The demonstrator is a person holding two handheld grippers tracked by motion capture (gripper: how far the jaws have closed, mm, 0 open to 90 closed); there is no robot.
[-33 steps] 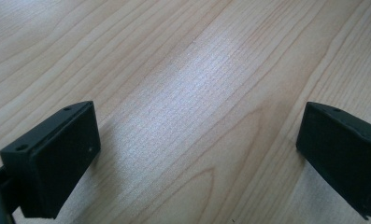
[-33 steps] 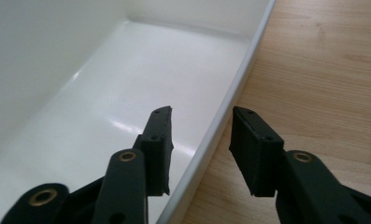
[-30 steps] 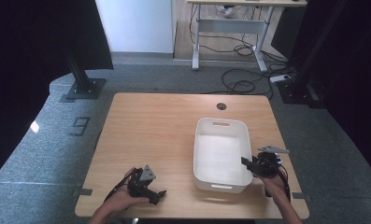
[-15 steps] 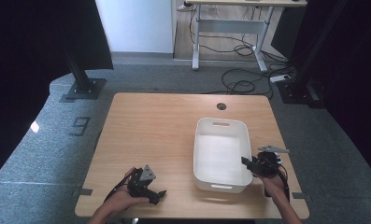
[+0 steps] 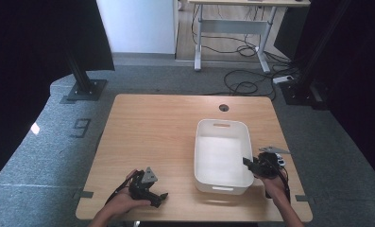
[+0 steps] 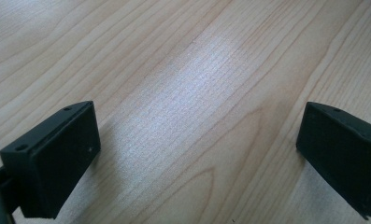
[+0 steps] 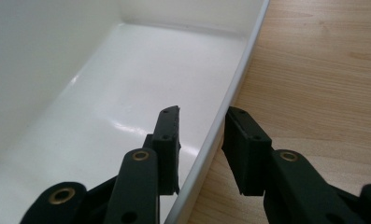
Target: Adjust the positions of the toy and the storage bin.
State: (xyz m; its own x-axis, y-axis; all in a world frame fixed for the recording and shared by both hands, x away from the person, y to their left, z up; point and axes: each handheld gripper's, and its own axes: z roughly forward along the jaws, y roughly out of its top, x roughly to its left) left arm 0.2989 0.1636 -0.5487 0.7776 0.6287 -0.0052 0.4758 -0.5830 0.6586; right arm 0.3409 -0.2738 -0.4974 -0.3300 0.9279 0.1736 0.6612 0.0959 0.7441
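Note:
A white rectangular bin point(image 5: 198, 151) stands empty on the right half of the wooden table point(image 5: 152, 127). My right gripper point(image 5: 248, 163) sits at the bin's right wall near the front corner. In the right gripper view that wall point(image 7: 230, 88) runs between the jaws of my right gripper point(image 7: 203, 112), one jaw inside the bin and one outside; they have just been closing and now clamp it. My left gripper point(image 5: 161, 197) rests near the table's front edge at the left, held by a hand. My left gripper point(image 6: 197, 126) stands wide open over bare wood.
A round cable hole point(image 5: 224, 108) lies in the table behind the bin. Beyond the table are grey carpet, a black stand base point(image 5: 83, 90), a metal desk frame point(image 5: 232, 33) and loose cables point(image 5: 244, 85) on the floor.

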